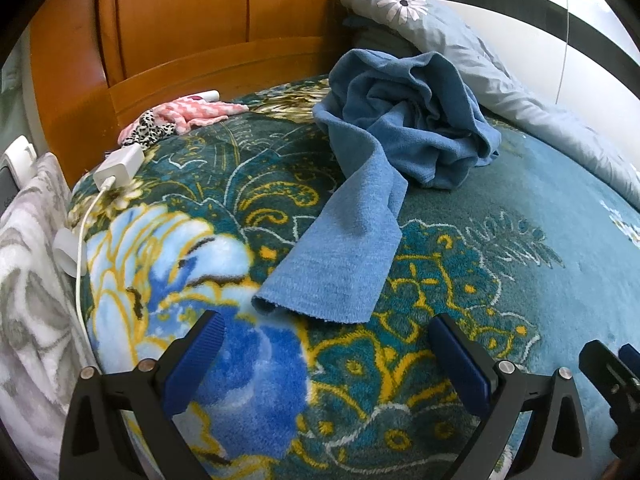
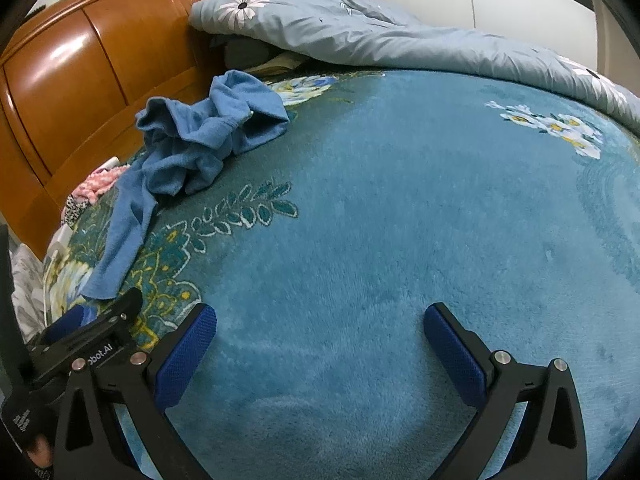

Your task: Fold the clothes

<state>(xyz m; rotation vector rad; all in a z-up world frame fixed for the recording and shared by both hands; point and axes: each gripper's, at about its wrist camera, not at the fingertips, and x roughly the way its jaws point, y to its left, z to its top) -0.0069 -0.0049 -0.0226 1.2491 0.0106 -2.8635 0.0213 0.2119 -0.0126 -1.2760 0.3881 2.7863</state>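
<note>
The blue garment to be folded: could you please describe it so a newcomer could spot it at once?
Start at the wooden headboard and come down onto the patterned blanket. The blue garment lies crumpled near the grey-blue quilt, one long strip trailing forward. Unlike its neighbours, it is plain blue.

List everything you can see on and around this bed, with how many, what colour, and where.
garment: one, blue, crumpled on the blanket, one strip trailing toward the grippers
blanket: one, teal floral, covering the bed
quilt: one, pale grey-blue with daisies, bunched along the far side
headboard: one, orange-brown wood
pink cloth: one, by the headboard
leopard-print item: one, beside the pink cloth
charger: one, white, with cable
left gripper: open
right gripper: open
</note>
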